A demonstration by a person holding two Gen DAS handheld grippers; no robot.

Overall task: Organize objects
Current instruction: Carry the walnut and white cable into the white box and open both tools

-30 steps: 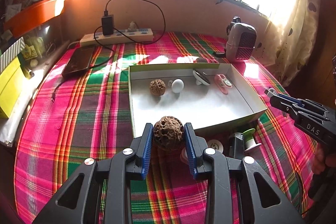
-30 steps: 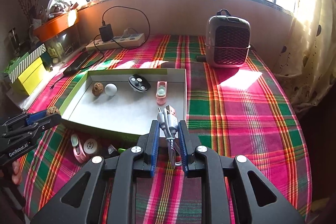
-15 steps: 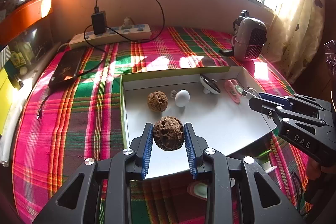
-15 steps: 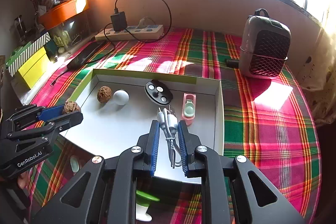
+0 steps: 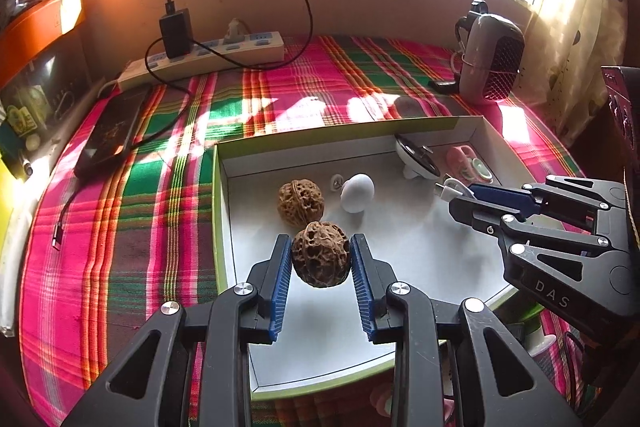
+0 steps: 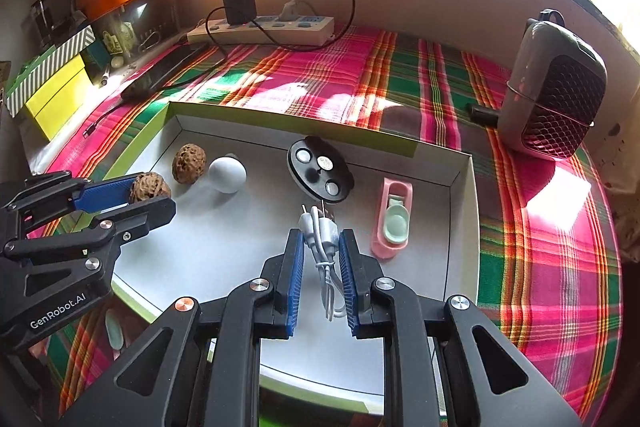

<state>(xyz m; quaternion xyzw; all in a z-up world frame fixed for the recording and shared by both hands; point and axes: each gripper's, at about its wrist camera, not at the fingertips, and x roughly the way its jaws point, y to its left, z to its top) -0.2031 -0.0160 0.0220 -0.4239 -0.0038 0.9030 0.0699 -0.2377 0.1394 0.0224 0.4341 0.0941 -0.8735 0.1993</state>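
Low in the frame of each wrist view, both grippers hold things above the white tray [image 5: 400, 251].

The left gripper [image 5: 320, 263] is clamped on a brown walnut [image 5: 320, 254]; the right gripper [image 6: 322, 247] pinches a bundled white cable [image 6: 320, 231]. At mid-frame on the tray floor lie a second walnut [image 5: 300, 202], a white bulb [image 5: 357, 192], a black disc [image 6: 321, 171] and a pink holder [image 6: 392, 219]. Beyond, toward the top, a power strip [image 5: 208, 57] and a small heater [image 6: 556, 107] sit on the plaid cloth [image 5: 132, 219].

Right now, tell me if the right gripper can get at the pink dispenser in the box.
Probably not yet: the right gripper is shut on a white cable. The pink dispenser lies close beside it in the box, nothing between them.
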